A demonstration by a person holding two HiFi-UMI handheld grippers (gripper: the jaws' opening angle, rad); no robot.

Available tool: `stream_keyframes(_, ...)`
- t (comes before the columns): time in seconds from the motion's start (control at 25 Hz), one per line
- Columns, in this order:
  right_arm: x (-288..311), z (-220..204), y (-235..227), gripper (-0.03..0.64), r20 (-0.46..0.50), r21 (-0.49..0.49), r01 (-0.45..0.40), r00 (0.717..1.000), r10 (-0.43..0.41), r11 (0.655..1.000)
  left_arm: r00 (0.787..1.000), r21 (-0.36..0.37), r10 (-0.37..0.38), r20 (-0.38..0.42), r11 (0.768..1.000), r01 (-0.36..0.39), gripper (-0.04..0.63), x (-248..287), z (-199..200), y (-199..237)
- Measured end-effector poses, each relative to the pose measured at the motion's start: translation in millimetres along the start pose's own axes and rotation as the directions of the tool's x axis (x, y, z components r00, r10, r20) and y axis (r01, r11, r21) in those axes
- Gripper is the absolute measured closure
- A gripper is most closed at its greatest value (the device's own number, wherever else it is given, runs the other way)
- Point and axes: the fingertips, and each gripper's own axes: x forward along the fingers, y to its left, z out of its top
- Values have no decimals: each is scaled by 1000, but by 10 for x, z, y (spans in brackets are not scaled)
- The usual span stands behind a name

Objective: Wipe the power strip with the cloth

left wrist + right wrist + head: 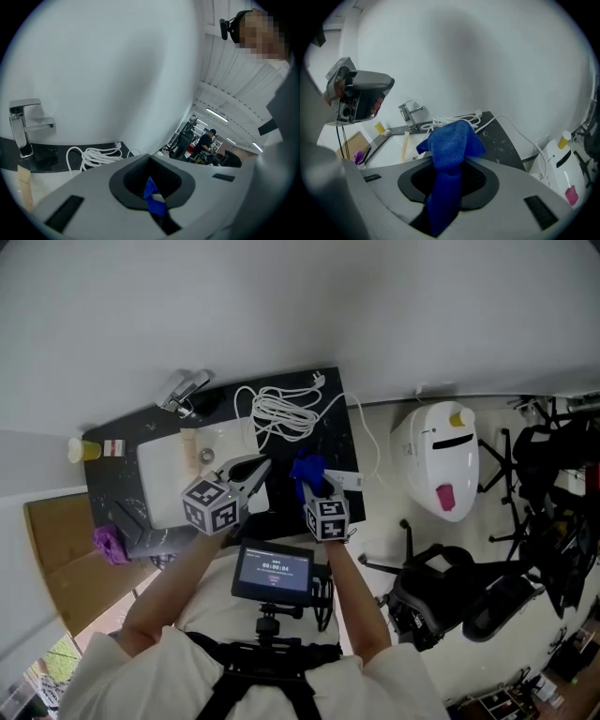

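A white power strip (345,481) lies at the right edge of the black counter (342,442), partly hidden behind my right gripper (314,486). Its white cable (281,411) is coiled at the back of the counter. The right gripper (445,187) is shut on a blue cloth (450,145), which bunches up above the jaws. The same cloth (307,470) hangs just left of the strip. My left gripper (253,472) hovers over the sink (169,460), pointing toward the cloth. In the left gripper view its jaws (151,187) stand shut with nothing held, and a sliver of blue shows beyond the slit.
A chrome faucet (186,388) stands behind the sink. A yellow cup (80,450) and a purple rag (110,542) sit at the counter's left, above a cardboard box (56,540). A white appliance (436,460) and black chairs (469,601) occupy the floor to the right.
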Motion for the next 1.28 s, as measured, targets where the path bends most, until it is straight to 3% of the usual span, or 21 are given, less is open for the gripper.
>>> stream_keyframes(0.32, 197, -305, -61, 509, -91, -1, 20, 996, -20, 1000, 1000, -3, 3, 4, 1000, -3, 595, -31, 1, 34)
stream_keyframes(1.28, 97, -305, -367, 509, -80, 33, 50, 996, -48, 998, 997, 14, -64, -38, 998, 64, 595, 167, -67, -205)
